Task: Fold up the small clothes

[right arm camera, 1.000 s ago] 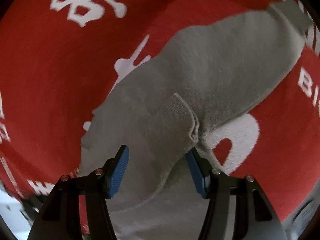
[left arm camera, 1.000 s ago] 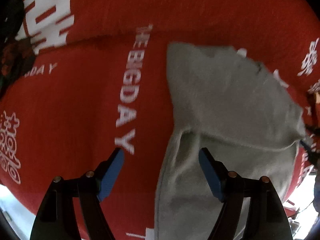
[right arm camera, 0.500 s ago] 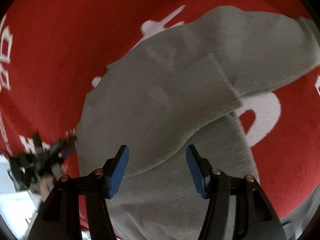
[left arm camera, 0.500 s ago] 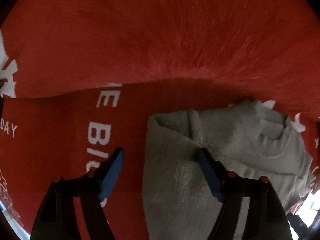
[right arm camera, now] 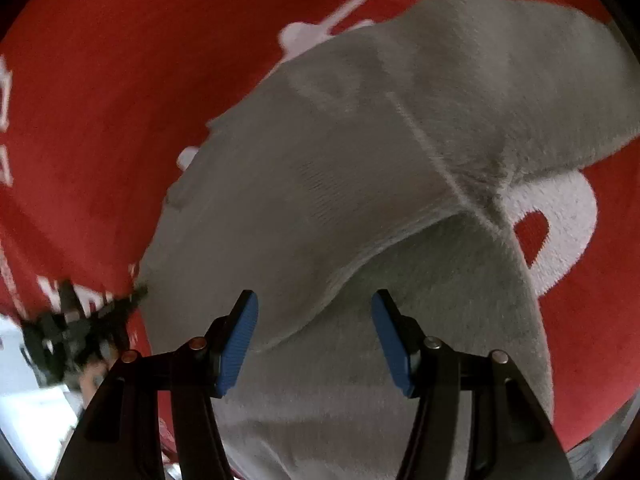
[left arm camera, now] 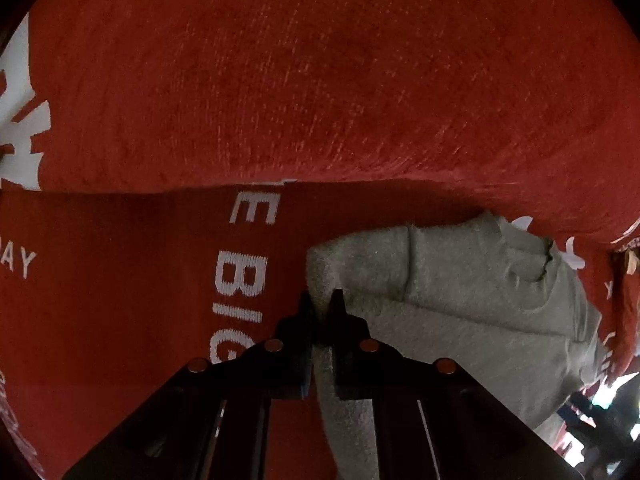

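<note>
A small grey knit garment [left arm camera: 472, 304] lies partly folded on a red cloth. In the left wrist view my left gripper [left arm camera: 322, 300] points steeply down at the garment's left corner, its jaws shut with a pinch of grey fabric between them. From the right wrist the garment [right arm camera: 360, 168] fills the middle, with a folded top layer and a seam running across it. My right gripper [right arm camera: 315, 312] hovers just above the folded layer's near edge, open, with its blue pads [right arm camera: 240, 340] clear of the fabric. The left gripper [right arm camera: 80, 324] shows blurred at the garment's lower left corner.
The red cloth [left arm camera: 320, 80] with white lettering covers the whole surface and rises in a thick ridge just behind the garment. Bright floor and clutter [left arm camera: 600, 408] show past the cloth's edge at lower right, and a pale area [right arm camera: 24, 400] at the right wrist view's lower left.
My left gripper moved in over the garment's left corner and closed its jaws on the fabric. The right gripper sank a little toward the garment and stayed open.
</note>
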